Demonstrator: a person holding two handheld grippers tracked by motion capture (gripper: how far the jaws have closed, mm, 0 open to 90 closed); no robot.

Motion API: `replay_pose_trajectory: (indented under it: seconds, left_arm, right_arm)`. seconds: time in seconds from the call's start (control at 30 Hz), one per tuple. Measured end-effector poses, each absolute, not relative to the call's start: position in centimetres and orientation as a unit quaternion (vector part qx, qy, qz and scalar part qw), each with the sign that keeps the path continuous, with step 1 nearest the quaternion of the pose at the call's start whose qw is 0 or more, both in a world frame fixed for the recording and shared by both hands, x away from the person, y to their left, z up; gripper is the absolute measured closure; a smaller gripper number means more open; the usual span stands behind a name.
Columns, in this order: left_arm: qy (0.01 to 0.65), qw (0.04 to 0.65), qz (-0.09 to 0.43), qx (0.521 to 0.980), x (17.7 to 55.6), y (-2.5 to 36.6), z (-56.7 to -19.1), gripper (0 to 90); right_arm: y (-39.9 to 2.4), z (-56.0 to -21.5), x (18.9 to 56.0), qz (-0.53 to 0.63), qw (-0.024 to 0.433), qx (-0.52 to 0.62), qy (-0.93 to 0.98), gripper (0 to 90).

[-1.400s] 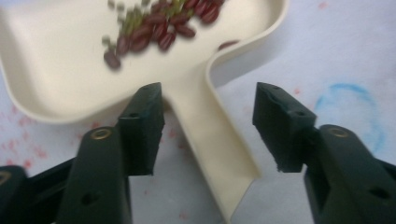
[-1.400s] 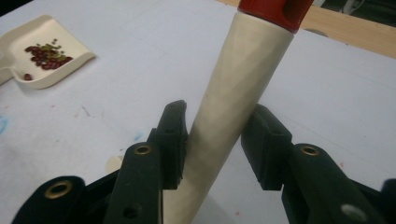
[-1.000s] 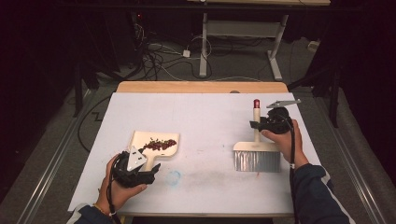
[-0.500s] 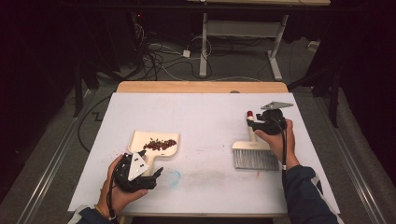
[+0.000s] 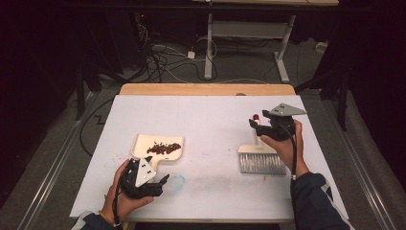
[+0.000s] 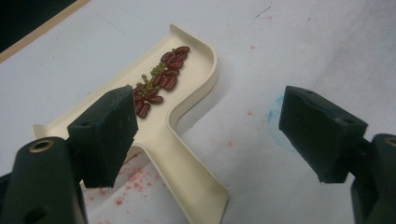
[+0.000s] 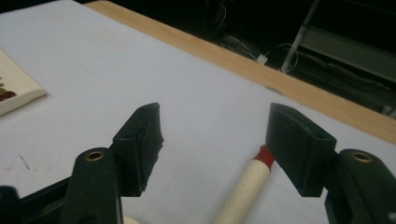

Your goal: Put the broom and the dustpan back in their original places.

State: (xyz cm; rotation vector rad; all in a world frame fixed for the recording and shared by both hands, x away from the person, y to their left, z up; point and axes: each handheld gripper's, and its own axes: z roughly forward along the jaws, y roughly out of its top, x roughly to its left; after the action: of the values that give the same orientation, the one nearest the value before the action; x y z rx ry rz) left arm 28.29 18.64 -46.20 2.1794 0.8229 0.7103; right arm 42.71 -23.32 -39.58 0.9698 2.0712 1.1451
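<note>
Now the brush [image 5: 261,155] lies flat on the table [image 5: 210,115], its handle between my right gripper's [image 5: 257,125] fingers, which have just opened off it. The beans [image 5: 163,147] sit heaped in the dustpan [image 5: 158,146]; my left gripper [image 5: 163,181] hangs spread above its handle. Sweeping looks finished.

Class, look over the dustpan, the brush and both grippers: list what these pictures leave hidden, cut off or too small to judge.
- Brush handle middle: high view, covered by the right gripper and hand.
- Brush bristles: right gripper view, cut off by the bottom edge; just the red-tipped handle shows.
- Dustpan handle end: left gripper view, cut off by the bottom edge.
- Beans: high view, too small to count.
- Left gripper jaw gap: high view, too dark to judge.
</note>
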Motion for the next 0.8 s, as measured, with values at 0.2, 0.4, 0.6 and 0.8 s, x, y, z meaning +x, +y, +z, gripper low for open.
replay_pose_trajectory:
  seconds: [0.2, 0.4, 0.6, 0.8]
  left_arm:
    - [0.316, 0.341, 0.269, 0.843, 28.3, 18.5, -46.1, 18.7]
    - [0.315, 0.349, 0.267, 0.841, 28.2, 18.4, -46.0, 18.7]
    - [0.312, 0.349, 0.266, 0.843, 28.2, 18.4, -46.0, 18.7]
    - [0.310, 0.355, 0.266, 0.841, 28.1, 18.4, -46.0, 18.7]
  right_arm:
    - [-23.1, -38.4, 41.3, 0.448, 0.295, 0.338, 0.773, 34.2]
    - [-22.8, -38.0, 40.5, 0.452, 0.304, 0.334, 0.770, 30.1]
    - [-22.8, -37.7, 39.3, 0.463, 0.323, 0.327, 0.758, 29.7]
    - [-22.6, -37.6, 37.6, 0.468, 0.328, 0.309, 0.760, 26.4]
